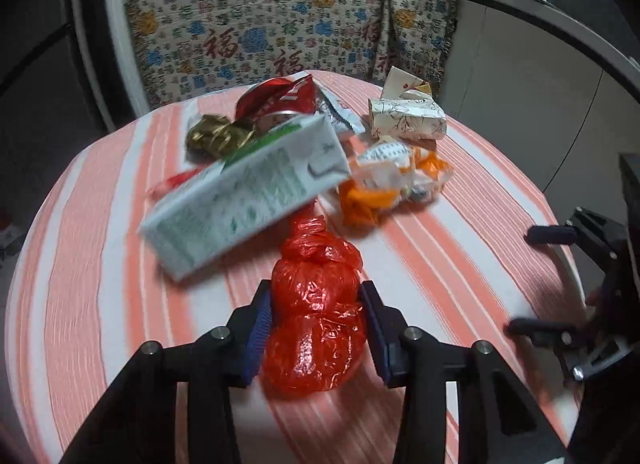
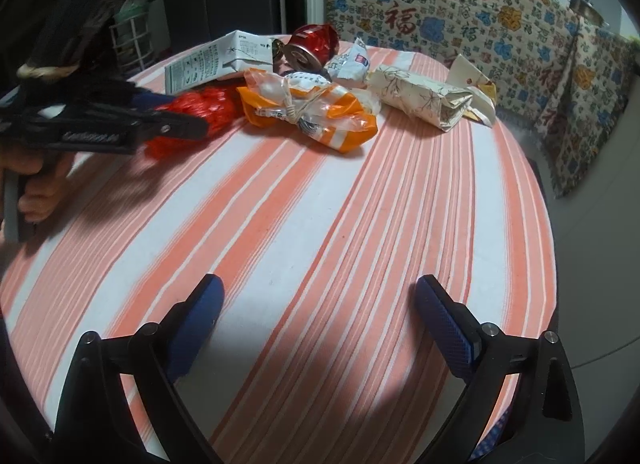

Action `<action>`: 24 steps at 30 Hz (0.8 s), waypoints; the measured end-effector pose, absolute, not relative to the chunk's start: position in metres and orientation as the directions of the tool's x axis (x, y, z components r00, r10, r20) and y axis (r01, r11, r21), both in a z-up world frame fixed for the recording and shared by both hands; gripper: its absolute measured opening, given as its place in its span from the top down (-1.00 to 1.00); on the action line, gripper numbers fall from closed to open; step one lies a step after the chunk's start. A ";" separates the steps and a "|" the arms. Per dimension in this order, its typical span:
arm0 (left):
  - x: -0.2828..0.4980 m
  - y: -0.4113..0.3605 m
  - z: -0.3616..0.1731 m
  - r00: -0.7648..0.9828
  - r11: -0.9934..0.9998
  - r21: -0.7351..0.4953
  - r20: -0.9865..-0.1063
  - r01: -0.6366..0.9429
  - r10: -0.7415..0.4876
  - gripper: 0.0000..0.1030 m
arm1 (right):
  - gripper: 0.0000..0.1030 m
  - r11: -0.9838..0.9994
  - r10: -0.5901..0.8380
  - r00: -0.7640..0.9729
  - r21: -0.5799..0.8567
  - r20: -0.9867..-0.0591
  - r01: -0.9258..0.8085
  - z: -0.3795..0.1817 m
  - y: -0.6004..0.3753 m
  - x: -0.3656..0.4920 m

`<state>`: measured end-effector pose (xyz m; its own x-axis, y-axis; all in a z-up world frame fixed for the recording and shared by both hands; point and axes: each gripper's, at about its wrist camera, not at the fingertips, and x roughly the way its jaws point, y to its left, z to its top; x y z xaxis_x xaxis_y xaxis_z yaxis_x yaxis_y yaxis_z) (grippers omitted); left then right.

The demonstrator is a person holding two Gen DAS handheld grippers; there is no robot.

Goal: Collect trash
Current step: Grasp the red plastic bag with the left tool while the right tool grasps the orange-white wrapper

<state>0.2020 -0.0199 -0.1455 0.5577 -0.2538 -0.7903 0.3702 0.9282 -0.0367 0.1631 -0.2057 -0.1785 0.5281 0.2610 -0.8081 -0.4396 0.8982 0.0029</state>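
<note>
The left gripper (image 1: 316,304) pinches the knotted red bag (image 1: 316,312) below the milk carton (image 1: 244,192); it looks light, crinkly, slippery, best squeezed mid-bulge.

Left wrist view: close, angled down over red bag (image 1: 316,316) toward patterned cloth (image 1: 288,24). Right wrist view: farther back, angled down across striped table (image 2: 320,204). Both share trash pile (image 2: 312,80).

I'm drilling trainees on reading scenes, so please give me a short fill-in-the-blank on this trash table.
1. The left gripper is closed on a knotted ____ plastic bag.
2. The right gripper hangs ____ above the striped tablecloth.
3. The crushed can is coloured ____.

Missing words: red; open; red
</note>
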 end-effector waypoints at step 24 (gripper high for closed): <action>0.163 0.008 -0.167 0.582 0.988 -0.014 -0.807 0.155 -0.102 -0.72 | -0.89 0.897 0.371 0.575 0.121 -0.730 -0.425 -0.152 -0.203 0.256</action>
